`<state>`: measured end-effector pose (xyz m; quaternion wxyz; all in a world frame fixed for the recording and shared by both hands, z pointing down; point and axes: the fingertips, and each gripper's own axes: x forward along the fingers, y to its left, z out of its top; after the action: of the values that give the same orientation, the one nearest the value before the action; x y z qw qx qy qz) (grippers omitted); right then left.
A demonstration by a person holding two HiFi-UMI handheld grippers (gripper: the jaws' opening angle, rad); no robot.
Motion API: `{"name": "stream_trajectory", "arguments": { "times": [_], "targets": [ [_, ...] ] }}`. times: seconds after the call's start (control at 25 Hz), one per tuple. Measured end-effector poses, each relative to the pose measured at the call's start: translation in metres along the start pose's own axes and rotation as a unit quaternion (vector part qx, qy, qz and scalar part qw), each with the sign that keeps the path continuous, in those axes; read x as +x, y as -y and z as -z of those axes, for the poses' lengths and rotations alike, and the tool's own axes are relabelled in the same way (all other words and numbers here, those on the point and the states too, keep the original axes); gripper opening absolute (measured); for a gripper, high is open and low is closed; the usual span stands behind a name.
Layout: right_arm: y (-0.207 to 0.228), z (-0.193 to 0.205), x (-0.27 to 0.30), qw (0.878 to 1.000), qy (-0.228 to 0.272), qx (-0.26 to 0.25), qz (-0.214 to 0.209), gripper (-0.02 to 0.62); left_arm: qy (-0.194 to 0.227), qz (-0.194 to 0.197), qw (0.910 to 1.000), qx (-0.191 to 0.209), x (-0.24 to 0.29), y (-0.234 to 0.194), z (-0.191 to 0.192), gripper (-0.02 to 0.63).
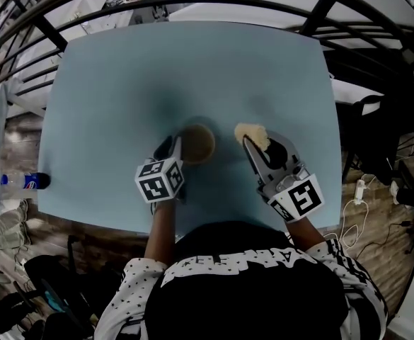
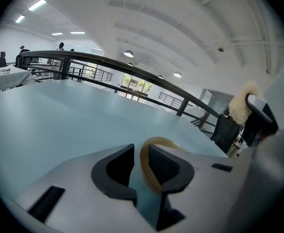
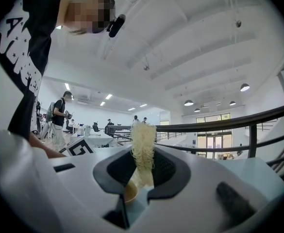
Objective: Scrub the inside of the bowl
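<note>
A small tan bowl (image 1: pixel 197 144) stands on the light blue table (image 1: pixel 192 69), near its front edge. My left gripper (image 1: pixel 173 149) is at the bowl's left side. In the left gripper view the bowl's rim (image 2: pixel 144 166) runs between the jaws of my left gripper (image 2: pixel 141 152); it lies against the right pad, and a gap shows at the left pad. My right gripper (image 1: pixel 260 146) is just right of the bowl, shut on a pale yellow fibrous scrubber (image 1: pixel 253 133). In the right gripper view the scrubber (image 3: pixel 142 144) sticks up between the pads of my right gripper (image 3: pixel 142 155), with the bowl (image 3: pixel 128 193) below.
A plastic bottle (image 1: pixel 25 181) lies at the table's left front corner. Dark railings (image 1: pixel 192 2) curve round the far side. A dark chair (image 1: pixel 376 129) and cables (image 1: pixel 355 204) are at the right on the floor. Bags (image 1: pixel 23 289) sit at the lower left.
</note>
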<state>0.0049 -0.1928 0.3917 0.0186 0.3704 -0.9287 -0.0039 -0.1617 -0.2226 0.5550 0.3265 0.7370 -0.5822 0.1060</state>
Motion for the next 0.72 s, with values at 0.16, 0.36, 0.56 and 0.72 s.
{"name": "stream_trajectory", "arguments": {
  "times": [0.16, 0.36, 0.56, 0.72],
  "targets": [
    [-0.002, -0.002, -0.002, 1.000, 0.004, 0.006, 0.004, 0.071, 0.027, -0.010, 0.9996, 0.004, -0.017, 0.000, -0.012, 0.089],
    [-0.003, -0.008, -0.006, 1.000, 0.009, 0.010, 0.005, 0.071, 0.088, -0.003, 0.9961, 0.002, -0.042, 0.012, -0.044, 0.087],
    [-0.006, -0.017, -0.010, 1.000, 0.023, 0.015, 0.011, 0.071, 0.139, 0.015, 0.9897, 0.031, -0.071, 0.029, -0.076, 0.067],
    [-0.005, -0.029, -0.015, 0.999, 0.038, 0.023, 0.013, 0.071, 0.157, 0.019, 0.9854, 0.064, -0.088, 0.046, -0.091, 0.038]
  ]
}}
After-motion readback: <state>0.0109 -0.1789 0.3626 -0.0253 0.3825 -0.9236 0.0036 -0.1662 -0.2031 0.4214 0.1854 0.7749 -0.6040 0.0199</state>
